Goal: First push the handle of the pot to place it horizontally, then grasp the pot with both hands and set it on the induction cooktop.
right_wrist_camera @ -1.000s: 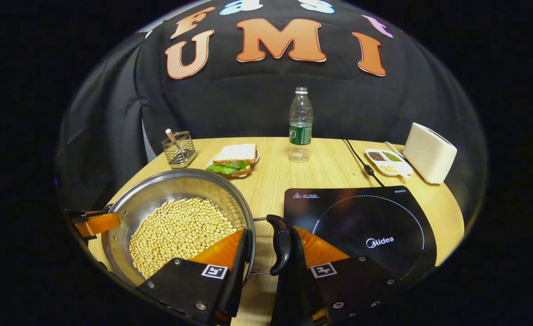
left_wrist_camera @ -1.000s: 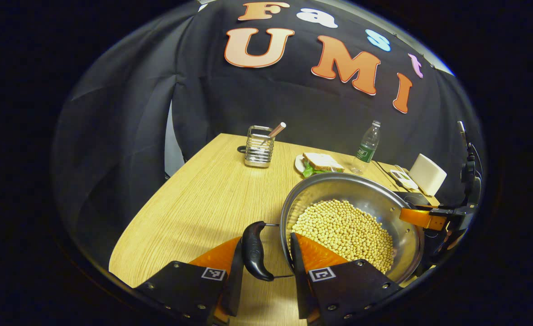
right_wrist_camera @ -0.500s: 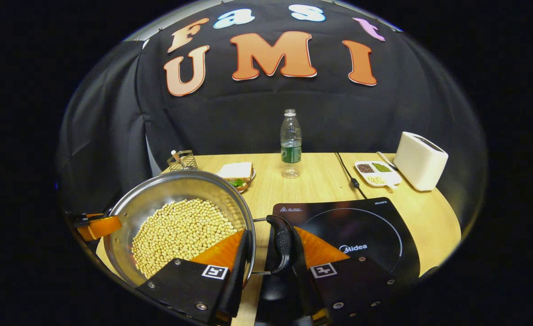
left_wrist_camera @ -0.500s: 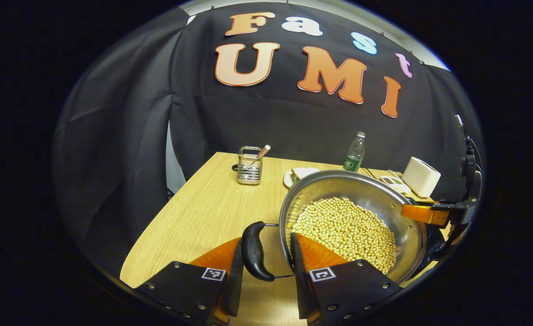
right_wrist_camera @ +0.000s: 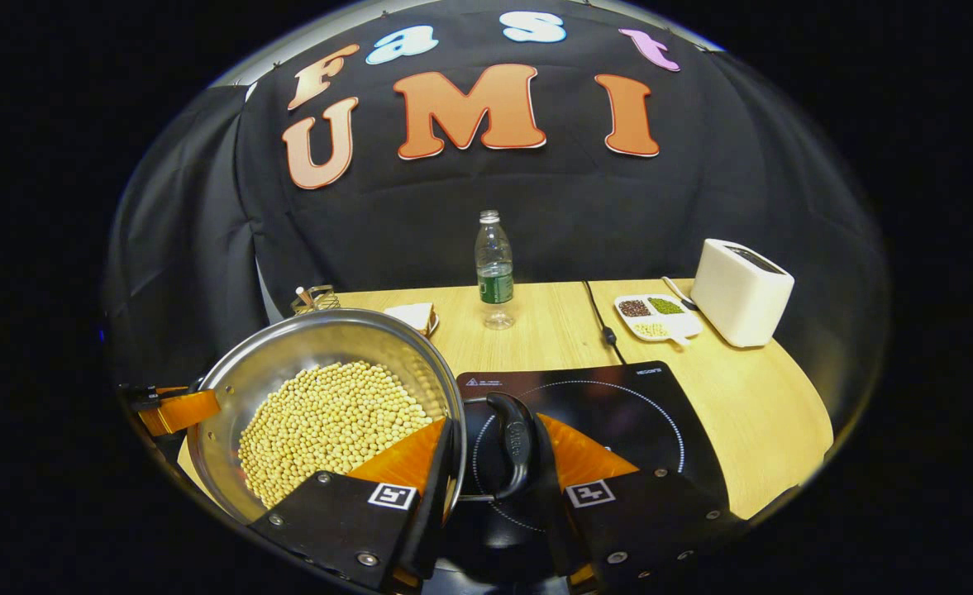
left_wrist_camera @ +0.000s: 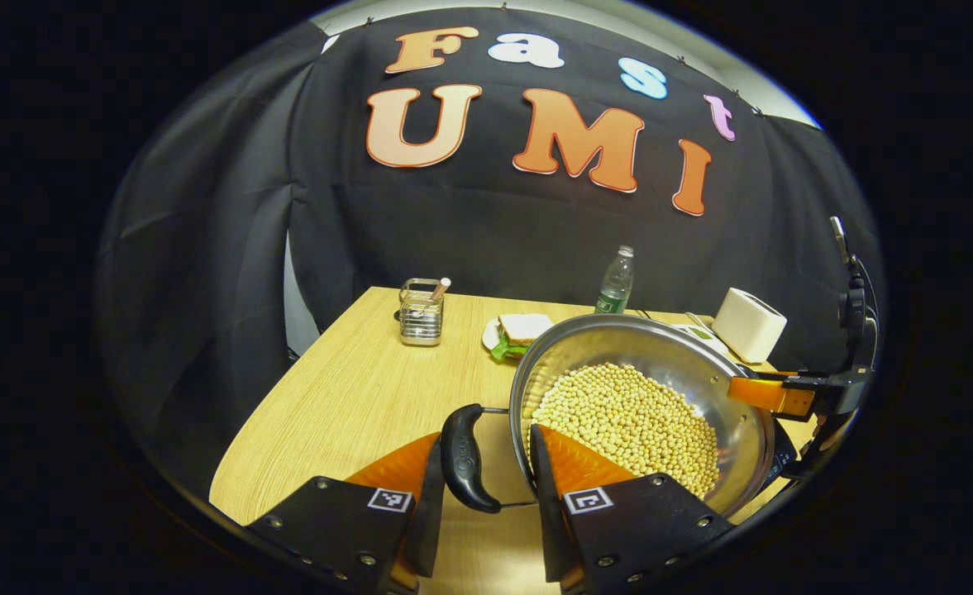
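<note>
Both tongs (left_wrist_camera: pixel 484 471) (right_wrist_camera: pixel 494 471) gripping pot (left_wrist_camera: pixel 660 364), above cooktop (right_wrist_camera: pixel 618 397)

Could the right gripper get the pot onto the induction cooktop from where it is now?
Probably yes. The right gripper holds a pot handle just above the induction cooktop, whose bare top looks free; the left gripper holds the opposite handle.
</note>
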Motion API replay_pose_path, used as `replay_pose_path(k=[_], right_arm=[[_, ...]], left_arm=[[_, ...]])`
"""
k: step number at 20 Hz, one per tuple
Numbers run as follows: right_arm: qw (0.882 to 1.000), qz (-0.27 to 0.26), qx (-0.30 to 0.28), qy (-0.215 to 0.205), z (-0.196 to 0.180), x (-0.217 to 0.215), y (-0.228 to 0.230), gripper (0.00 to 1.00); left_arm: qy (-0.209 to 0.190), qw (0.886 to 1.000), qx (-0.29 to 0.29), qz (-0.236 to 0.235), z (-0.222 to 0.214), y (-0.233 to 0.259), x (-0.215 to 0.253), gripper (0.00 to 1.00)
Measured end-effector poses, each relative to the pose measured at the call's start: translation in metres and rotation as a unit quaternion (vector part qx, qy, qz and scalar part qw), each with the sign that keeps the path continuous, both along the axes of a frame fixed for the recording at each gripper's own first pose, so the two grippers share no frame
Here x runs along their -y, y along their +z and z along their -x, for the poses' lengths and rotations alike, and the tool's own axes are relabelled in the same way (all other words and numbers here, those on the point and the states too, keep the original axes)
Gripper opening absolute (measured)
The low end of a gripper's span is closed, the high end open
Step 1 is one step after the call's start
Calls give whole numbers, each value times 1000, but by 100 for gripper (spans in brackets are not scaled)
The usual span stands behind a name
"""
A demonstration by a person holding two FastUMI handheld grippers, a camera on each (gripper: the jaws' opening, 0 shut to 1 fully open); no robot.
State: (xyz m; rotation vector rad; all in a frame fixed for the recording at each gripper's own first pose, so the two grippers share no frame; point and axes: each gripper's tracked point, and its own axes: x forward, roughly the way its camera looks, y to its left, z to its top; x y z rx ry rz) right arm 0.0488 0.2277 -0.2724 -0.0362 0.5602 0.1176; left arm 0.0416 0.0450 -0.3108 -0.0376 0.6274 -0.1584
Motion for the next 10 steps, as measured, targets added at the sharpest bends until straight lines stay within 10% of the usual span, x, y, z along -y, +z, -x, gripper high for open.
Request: replay_pose_path(k=[10], right_arm=[[999,-6,-5,-34,4,62,3,52]], left_arm=[[-37,999,-9,0,-2,1,62,52]])
